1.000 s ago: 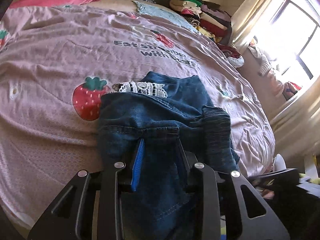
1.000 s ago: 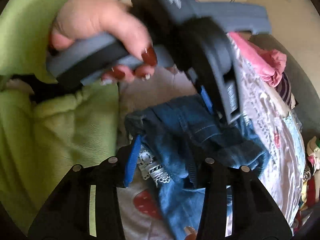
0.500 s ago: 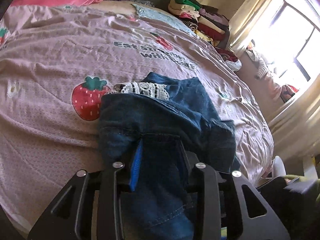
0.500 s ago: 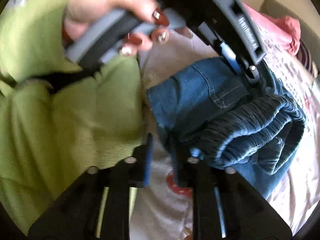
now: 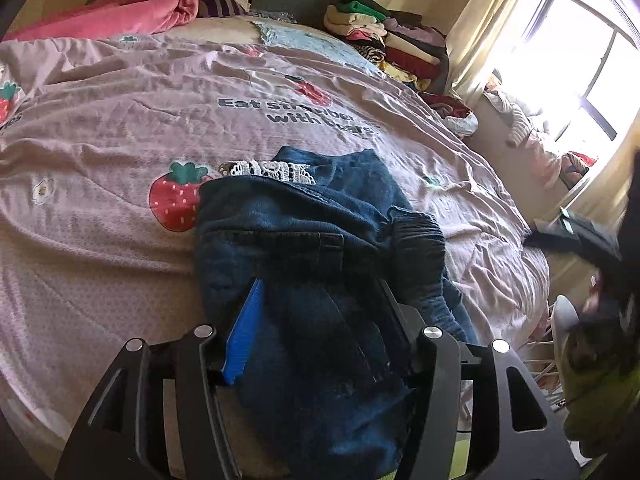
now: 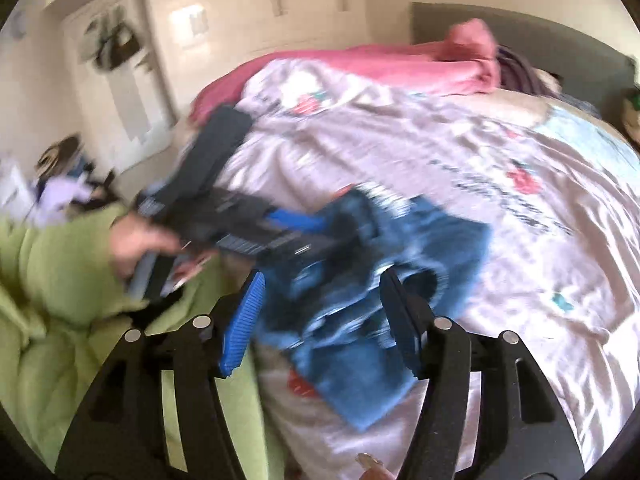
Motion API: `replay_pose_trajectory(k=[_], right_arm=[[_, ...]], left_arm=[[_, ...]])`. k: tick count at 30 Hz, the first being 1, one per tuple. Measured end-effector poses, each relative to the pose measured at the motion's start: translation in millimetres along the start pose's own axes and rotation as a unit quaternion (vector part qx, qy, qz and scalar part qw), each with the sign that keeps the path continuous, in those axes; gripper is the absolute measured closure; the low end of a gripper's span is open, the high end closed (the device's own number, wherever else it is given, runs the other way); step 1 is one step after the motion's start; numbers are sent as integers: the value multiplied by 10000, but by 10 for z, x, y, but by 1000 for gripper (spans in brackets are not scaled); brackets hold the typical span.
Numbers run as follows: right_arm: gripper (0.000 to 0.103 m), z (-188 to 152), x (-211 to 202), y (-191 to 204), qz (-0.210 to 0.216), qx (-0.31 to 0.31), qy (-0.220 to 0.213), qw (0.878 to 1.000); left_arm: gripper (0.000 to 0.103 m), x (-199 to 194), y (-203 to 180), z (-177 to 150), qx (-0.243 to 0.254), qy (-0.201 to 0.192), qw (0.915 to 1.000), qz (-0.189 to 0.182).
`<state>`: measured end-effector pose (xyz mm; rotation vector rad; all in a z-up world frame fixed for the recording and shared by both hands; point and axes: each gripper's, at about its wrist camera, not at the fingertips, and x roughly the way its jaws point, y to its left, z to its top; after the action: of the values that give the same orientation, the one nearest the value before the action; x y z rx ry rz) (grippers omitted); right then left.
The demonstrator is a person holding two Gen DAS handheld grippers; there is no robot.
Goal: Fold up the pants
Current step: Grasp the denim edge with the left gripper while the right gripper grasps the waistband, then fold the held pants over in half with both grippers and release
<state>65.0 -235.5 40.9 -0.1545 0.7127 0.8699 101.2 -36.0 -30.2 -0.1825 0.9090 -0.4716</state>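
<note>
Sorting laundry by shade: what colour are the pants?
Dark blue denim pants, with white lace trim; clearest in the left wrist view.

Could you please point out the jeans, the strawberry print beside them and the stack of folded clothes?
jeans [image 5: 304, 236]: left wrist view, upper denim panel.
strawberry print [image 5: 173, 204]: left wrist view, red body.
stack of folded clothes [image 5: 384, 40]: left wrist view, middle layers.

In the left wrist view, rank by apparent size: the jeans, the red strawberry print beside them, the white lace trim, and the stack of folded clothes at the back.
Largest to smallest as they look:
1. jeans, though nearness to the camera inflates them
2. stack of folded clothes, far off
3. and 4. strawberry print and lace trim: too alike to rank.
</note>
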Motion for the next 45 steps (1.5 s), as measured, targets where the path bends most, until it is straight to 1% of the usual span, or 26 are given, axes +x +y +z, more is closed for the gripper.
replay_pose_trajectory(k=[1, 2, 4, 6, 7, 8, 9, 10, 11, 13, 14, 15, 16, 17, 22, 24, 27, 30, 33, 34, 35, 37, 40, 42, 44, 45], right_arm=[[50, 111, 78, -22, -85, 47, 8, 10000], [50, 106, 154, -24, -158, 71, 35, 9998], [50, 219, 327, -85, -295, 105, 143, 9994], [50, 291, 441, -143, -302, 88, 263, 9992], [50, 359, 577, -222, -334, 83, 352, 9988], [51, 364, 641, -218, -360, 71, 435, 9984], [54, 393, 737, -227, -334, 39, 528, 9980], [62, 383, 820, -221, -322, 29, 595, 9977], [65, 399, 889, -221, -313, 30, 685, 9972], [67, 444, 1049, -230, -289, 21, 815, 9963], [67, 458, 1094, -225, -275, 27, 863, 9959], [68, 466, 1125, -213, -267, 24, 879, 9958], [68, 470, 1149, -196, -261, 17, 895, 9956], [68, 474, 1165, -184, -256, 12, 910, 9955], [68, 465, 1234, -132, -239, -116, 1016, 9945], [68, 462, 1282, -137, -342, -193, 1101, 9931], [69, 488, 1343, -188, -424, -191, 1169, 9921], [74, 523, 1439, -231, -423, -242, 1268, 9907], [80, 492, 1649, -248, -294, -364, 1590, 9862], [89, 456, 1737, -239, -226, -440, 1733, 9836], [98, 444, 1762, -223, -179, -480, 1760, 9831], [99, 487, 1732, -110, -340, -709, 1700, 9823], [99, 642, 1592, 65, -773, -1288, 1372, 9791], [99, 705, 1624, 51, -909, -1344, 1372, 9772], [99, 659, 1762, 28, -1174, -1546, 1539, 9688], [99, 610, 1847, 7, -1200, -1600, 1634, 9661]], left_arm=[[48, -10, -4, -13, 9, 3, 10000, -4], [48, -24, -11, -32, 19, 11, 10000, 8], [48, -46, -10, -55, 21, 12, 10000, 15], [48, -78, 0, -87, 5, 7, 10000, 23], [48, -87, 3, -99, 4, 9, 10000, 26], [48, -100, 7, -122, 2, 16, 10000, 39], [48, -108, 10, -146, 0, 28, 10000, 48], [48, -122, 9, -179, 4, 47, 10000, 54], [48, -135, 4, -201, 5, 52, 10000, 62], [48, -163, -7, -257, 2, 86, 9999, 64], [48, -184, -14, -294, 14, 102, 9999, 45], [45, -199, -18, -319, 19, 111, 9999, 60], [38, -216, -25, -347, 21, 115, 9999, 82], [37, -235, -37, -386, 32, 114, 9999, 96], [37, -249, -71, -537, 118, 225, 9996, 157], [37, -236, -106, -581, 154, 273, 9994, 154], [37, -155, -195, -640, 351, 419, 9983, 220], [37, -101, -240, -667, 464, 479, 9972, 329], [36, -97, -216, -669, 414, 483, 9975, 313], [35, -96, -210, -670, 400, 484, 9975, 317], [35, -98, -206, -672, 394, 485, 9975, 321], [35, -108, -213, -678, 401, 488, 9974, 340], [35, -107, -228, -674, 421, 489, 9973, 364], [35, -106, -242, -673, 433, 487, 9972, 367], [35, -106, -272, -683, 488, 490, 9969, 376], [35, -102, -282, -689, 497, 510, 9967, 389]])
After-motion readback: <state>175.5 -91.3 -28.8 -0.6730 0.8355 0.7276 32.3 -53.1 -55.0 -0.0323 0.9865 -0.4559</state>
